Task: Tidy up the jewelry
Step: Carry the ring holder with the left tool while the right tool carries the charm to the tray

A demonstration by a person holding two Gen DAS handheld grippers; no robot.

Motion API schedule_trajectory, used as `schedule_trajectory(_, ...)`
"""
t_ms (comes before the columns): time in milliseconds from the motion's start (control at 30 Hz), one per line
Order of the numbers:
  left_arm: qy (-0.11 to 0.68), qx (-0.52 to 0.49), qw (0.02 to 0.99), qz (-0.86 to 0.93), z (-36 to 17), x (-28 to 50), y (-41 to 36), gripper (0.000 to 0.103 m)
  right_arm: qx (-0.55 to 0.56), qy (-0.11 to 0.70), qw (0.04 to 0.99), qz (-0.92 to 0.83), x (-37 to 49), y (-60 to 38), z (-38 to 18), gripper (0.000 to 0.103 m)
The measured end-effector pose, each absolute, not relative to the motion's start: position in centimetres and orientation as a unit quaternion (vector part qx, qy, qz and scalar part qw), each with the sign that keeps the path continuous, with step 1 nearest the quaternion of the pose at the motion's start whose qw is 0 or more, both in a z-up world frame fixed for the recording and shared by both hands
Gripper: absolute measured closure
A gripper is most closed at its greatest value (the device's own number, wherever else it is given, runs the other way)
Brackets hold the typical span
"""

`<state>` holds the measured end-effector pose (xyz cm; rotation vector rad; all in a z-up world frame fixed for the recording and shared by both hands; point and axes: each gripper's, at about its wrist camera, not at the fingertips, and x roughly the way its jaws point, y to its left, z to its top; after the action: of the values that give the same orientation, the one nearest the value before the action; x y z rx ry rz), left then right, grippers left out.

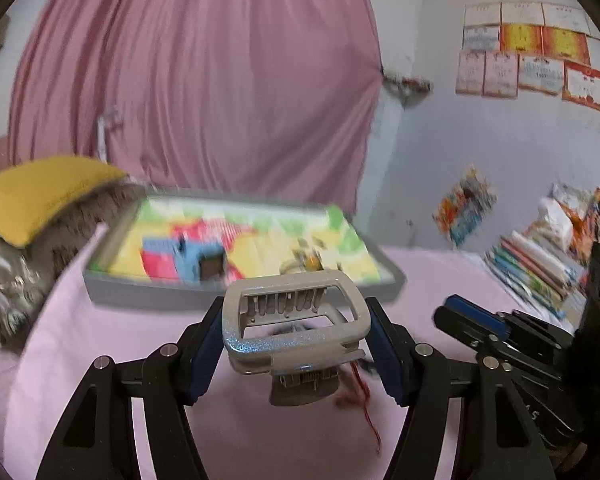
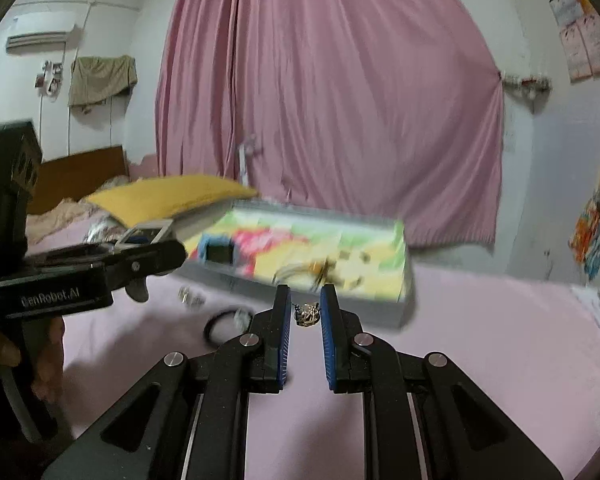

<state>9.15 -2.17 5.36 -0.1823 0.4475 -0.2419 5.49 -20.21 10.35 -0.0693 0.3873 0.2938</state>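
The tray (image 1: 240,292) lies on the bed sheet (image 1: 100,340), a pillow (image 1: 40,196) to its left and the curtain (image 1: 220,80) behind. Before the tray, the left gripper (image 1: 296,344) holds a hair claw clip (image 1: 296,320); stacked books (image 1: 540,276) lie right. A hair tie (image 2: 220,326) lies left of the right gripper (image 2: 306,316).

glittery grey hair claw (image 1: 296,328), pink curtain (image 1: 204,72)

Left gripper (image 1: 296,336) clamped on grey glittery hair clip (image 1: 296,328); shallow tray (image 1: 148,288) beyond, on pink sheet (image 1: 100,344); right gripper (image 1: 472,320) alongside.
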Motion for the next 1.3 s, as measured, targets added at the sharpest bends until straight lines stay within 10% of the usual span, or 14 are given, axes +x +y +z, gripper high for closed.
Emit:
schedule_trajectory(567, 0.167, -0.054, 0.981, -0.08, 8.8, 15.1, -2.3, 0.039, -0.033, 0.166, 0.974, 0.151, 13.3, -19.8, 15.2, 0.09)
schedule_trajectory(1300, 0.345, -0.044, 0.93, -0.12, 4.2, 23.4, -3.9, 0.04, -0.004, 0.382, 0.905, 0.185, 23.6, -20.2, 6.4, 0.09)
